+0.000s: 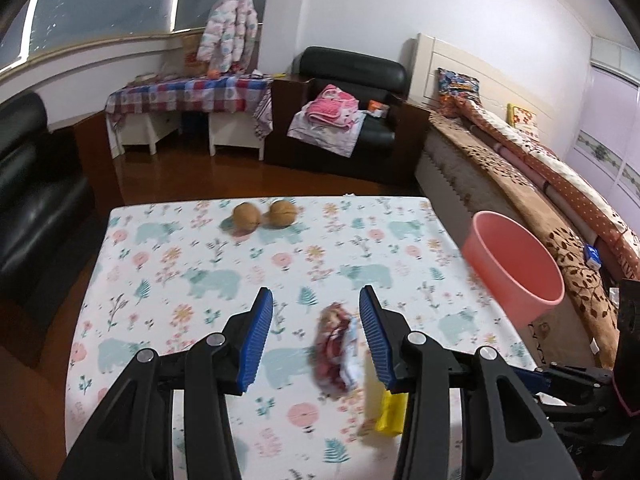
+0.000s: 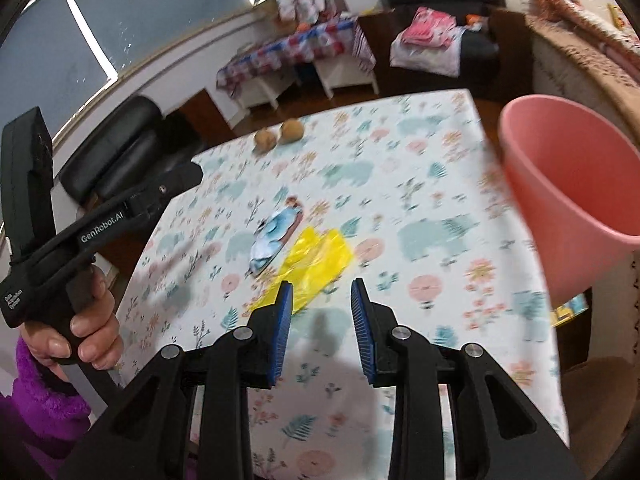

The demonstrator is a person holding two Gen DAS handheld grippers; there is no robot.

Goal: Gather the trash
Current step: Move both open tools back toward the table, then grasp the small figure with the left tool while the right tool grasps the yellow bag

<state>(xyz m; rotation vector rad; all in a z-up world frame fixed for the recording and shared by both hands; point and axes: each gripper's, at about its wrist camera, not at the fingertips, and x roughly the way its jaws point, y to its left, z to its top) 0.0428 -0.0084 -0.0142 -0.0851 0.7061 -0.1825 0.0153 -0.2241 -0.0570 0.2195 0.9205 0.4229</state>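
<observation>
A crumpled red, white and blue wrapper lies on the floral tablecloth, and a flat yellow wrapper lies just right of it. My left gripper hangs open above the crumpled wrapper, whose top shows between the blue pads without touching them. In the right wrist view the yellow wrapper lies just beyond my right gripper, which is open and holds nothing. The crumpled wrapper lies to its left. A pink bucket stands empty at the table's right edge.
Two walnuts sit near the table's far edge. A hand with a purple sleeve holds the left gripper's handle. A bed runs along the right, black armchairs stand behind and on the left.
</observation>
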